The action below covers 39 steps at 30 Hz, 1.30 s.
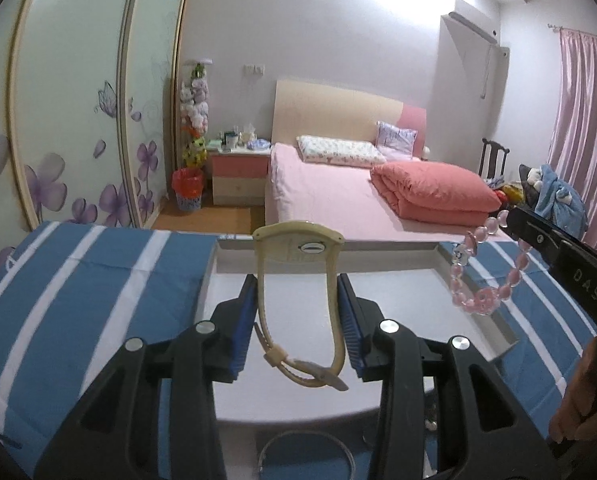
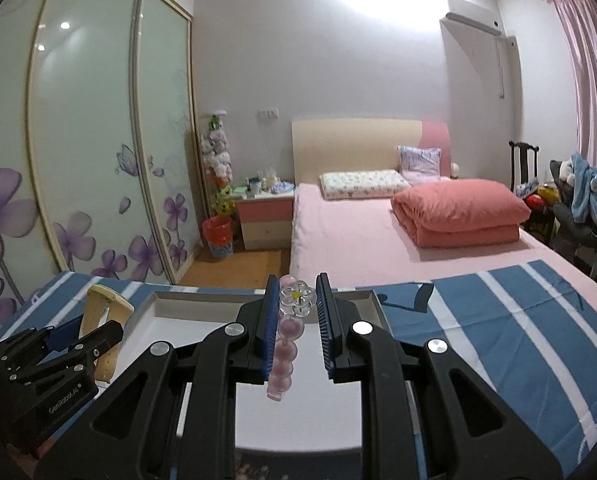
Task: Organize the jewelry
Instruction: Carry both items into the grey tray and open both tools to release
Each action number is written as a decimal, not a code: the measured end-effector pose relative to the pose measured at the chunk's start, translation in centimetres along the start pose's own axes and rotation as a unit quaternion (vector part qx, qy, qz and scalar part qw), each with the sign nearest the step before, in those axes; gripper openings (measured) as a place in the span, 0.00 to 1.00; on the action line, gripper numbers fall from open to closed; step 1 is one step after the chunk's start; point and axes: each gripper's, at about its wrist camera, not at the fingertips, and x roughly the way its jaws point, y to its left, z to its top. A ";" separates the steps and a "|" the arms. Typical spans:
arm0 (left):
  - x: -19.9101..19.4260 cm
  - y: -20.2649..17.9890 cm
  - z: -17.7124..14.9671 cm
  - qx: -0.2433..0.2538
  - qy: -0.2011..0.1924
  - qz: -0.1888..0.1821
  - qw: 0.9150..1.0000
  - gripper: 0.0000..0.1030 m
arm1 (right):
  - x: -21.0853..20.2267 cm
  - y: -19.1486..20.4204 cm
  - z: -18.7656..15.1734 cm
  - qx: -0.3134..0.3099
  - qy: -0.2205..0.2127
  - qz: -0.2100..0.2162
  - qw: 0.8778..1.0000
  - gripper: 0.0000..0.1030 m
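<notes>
My left gripper (image 1: 297,292) is shut on a cream wristwatch (image 1: 298,248), its strap squeezed between the blue pads, held above a shallow white box (image 1: 282,264). My right gripper (image 2: 297,294) is shut on a pink bead bracelet (image 2: 284,352) with a clear flower charm (image 2: 296,299), also above the white box (image 2: 202,312). In the left wrist view the bracelet (image 1: 486,276) hangs from the right gripper (image 1: 510,218) at the right. In the right wrist view the watch (image 2: 104,312) and left gripper (image 2: 86,334) show at the left.
The box sits on a blue and white striped cloth (image 1: 78,288). A thin wire bangle (image 1: 310,456) lies in front of the box. Beyond are a pink bed (image 2: 378,240), a nightstand (image 2: 264,216) and wardrobe doors (image 2: 98,140).
</notes>
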 end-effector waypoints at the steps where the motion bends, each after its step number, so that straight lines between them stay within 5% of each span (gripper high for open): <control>1: 0.8 0.0 0.0 0.002 0.007 0.002 1.000 0.38 | 0.9 -0.1 -0.2 0.004 0.013 0.001 1.000 0.19; 17: 6.1 0.5 -1.6 0.007 0.056 0.004 0.998 0.40 | 6.7 -1.3 -2.8 0.035 0.132 -0.021 0.990 0.19; 20: 6.3 0.6 -1.6 0.002 0.058 0.007 0.998 0.45 | 7.0 -1.7 -2.9 0.041 0.143 -0.032 0.988 0.26; 23: 6.0 0.9 -1.4 -0.004 0.055 0.011 0.998 0.48 | 6.7 -1.6 -2.8 0.040 0.137 -0.033 0.989 0.54; 39: 2.8 2.1 -0.6 -0.021 0.034 0.020 0.999 0.49 | 4.1 -0.9 -1.5 0.026 0.109 -0.029 0.993 0.54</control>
